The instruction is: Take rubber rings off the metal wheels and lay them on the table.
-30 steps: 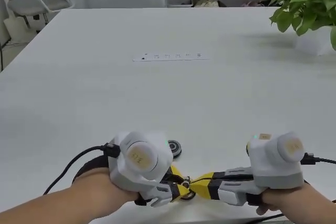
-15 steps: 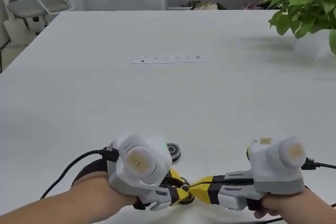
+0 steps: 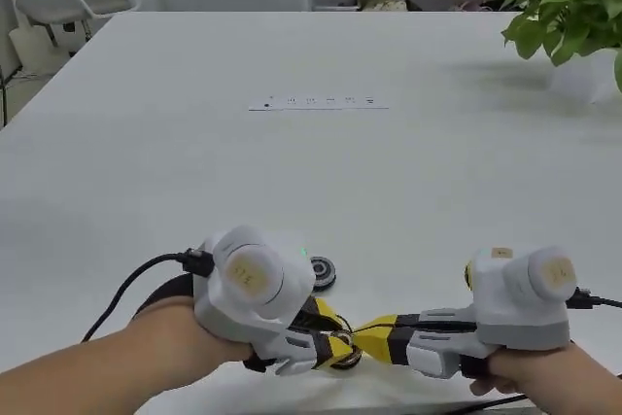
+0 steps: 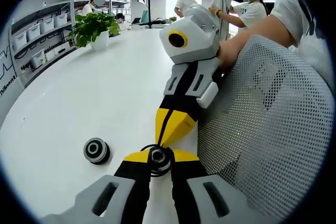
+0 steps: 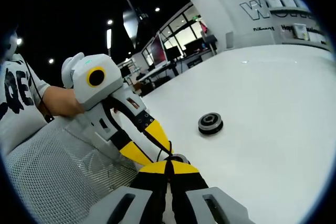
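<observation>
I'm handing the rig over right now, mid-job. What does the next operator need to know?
Left gripper: shut on a metal wheel, held at the near edge of the table.
Right gripper: jaws closed, tip against that wheel's rim, apparently pinching its rubber ring, which loops out a little.
Second wheel: lies flat on the table just beyond the grippers, with its dark ring seemingly on.
Done: as far as I can see, no ring is laid on the table yet.
Left: pull this ring free, lay it down, then strip the second wheel.
</observation>
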The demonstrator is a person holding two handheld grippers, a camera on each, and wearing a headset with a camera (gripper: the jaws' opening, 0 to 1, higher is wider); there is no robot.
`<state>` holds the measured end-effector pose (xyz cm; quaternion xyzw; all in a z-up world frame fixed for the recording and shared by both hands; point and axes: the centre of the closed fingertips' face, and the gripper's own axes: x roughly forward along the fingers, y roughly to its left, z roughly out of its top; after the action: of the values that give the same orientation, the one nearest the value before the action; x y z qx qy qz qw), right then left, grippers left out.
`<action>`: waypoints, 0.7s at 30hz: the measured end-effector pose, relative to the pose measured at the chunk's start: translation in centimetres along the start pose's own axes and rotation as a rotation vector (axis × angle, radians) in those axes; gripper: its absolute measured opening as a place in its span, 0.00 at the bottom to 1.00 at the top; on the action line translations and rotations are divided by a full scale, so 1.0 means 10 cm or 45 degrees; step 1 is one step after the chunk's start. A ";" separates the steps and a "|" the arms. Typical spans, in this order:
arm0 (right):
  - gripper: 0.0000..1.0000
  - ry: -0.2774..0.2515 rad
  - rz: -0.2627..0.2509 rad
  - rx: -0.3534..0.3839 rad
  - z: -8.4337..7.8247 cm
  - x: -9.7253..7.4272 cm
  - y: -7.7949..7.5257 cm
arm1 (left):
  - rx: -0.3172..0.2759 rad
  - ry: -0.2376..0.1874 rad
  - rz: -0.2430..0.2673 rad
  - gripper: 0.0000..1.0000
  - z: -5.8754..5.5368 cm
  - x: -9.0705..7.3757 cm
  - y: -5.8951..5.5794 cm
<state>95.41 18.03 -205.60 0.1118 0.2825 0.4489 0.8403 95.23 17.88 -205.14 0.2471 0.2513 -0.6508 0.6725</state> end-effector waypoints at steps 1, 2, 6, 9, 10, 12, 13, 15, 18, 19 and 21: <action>0.00 -0.003 0.001 0.002 0.00 0.00 0.00 | -0.002 -0.004 0.001 0.10 0.01 -0.02 -0.01; 0.00 -0.006 0.002 0.003 0.01 0.00 0.00 | -0.004 -0.007 0.000 0.11 0.01 -0.03 -0.01; 0.00 -0.003 0.010 0.000 0.01 0.00 0.02 | -0.015 -0.019 -0.015 0.15 0.03 -0.09 -0.06; 0.00 -0.005 0.015 -0.001 0.01 0.00 0.03 | -0.021 -0.026 -0.019 0.17 0.04 -0.14 -0.07; 0.00 -0.007 0.017 0.000 0.02 0.00 0.03 | -0.025 -0.034 -0.015 0.18 0.05 -0.18 -0.07; 0.00 -0.012 0.020 -0.002 0.03 -0.01 0.04 | -0.036 -0.055 -0.001 0.20 0.08 -0.23 -0.06; 0.00 -0.015 0.021 0.000 0.05 -0.02 0.04 | -0.041 -0.069 0.009 0.23 0.10 -0.26 -0.05; 0.00 -0.019 0.021 -0.001 0.06 -0.03 0.03 | -0.054 -0.077 0.016 0.26 0.10 -0.32 -0.03; 0.00 -0.029 0.019 -0.002 0.11 -0.05 0.02 | -0.061 -0.084 0.038 0.28 0.09 -0.42 0.00; 0.00 -0.033 0.018 -0.002 0.12 -0.06 0.02 | -0.065 -0.086 0.045 0.29 0.09 -0.44 0.01; 0.00 -0.044 0.018 -0.003 0.16 -0.07 0.02 | -0.079 -0.102 0.064 0.32 0.09 -0.52 0.04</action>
<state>95.95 17.69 -203.94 0.1203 0.2667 0.4532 0.8420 95.51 21.20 -201.08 0.2063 0.2379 -0.6349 0.7055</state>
